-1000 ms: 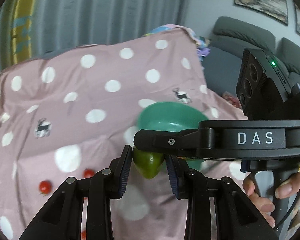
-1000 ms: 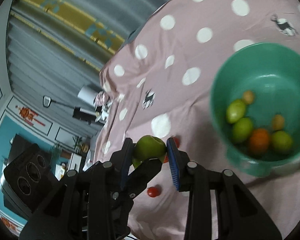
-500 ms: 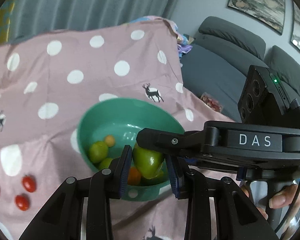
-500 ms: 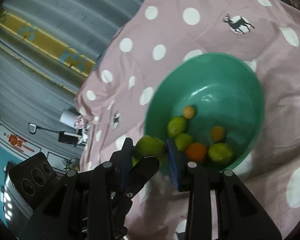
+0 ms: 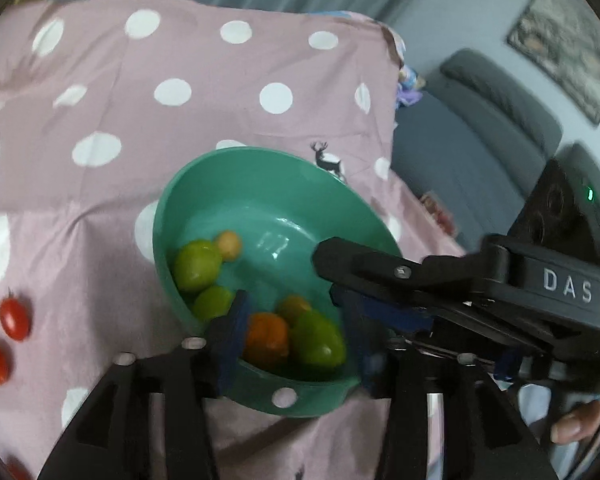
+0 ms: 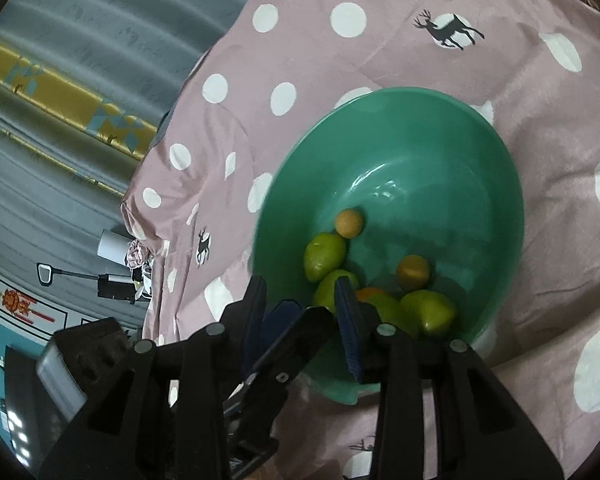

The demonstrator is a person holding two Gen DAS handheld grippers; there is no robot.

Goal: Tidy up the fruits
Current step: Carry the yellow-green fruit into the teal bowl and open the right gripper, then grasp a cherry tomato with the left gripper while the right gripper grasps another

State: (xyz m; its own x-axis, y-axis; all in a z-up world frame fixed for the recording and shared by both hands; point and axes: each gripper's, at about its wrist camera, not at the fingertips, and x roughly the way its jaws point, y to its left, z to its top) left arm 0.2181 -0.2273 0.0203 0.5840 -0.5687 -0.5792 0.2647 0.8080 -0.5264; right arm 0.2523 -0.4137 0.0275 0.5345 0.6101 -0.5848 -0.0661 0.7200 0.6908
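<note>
Release step: both grippers over the green bowl (image 5: 260,184), their jaws having just been opening. Left gripper (image 5: 296,334) apart, nothing gripped; a green fruit (image 5: 318,340) lies below it among the others. Right gripper (image 6: 300,320) apart, empty. Next, I judge: withdraw, fetch the tomatoes (image 5: 14,318) on the cloth (image 5: 204,92)

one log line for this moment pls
left gripper: jaws just opening, no fruit between | right gripper: jaws just opening, no fruit between | green fruit: in bowl | cherry tomatoes: on cloth
</note>
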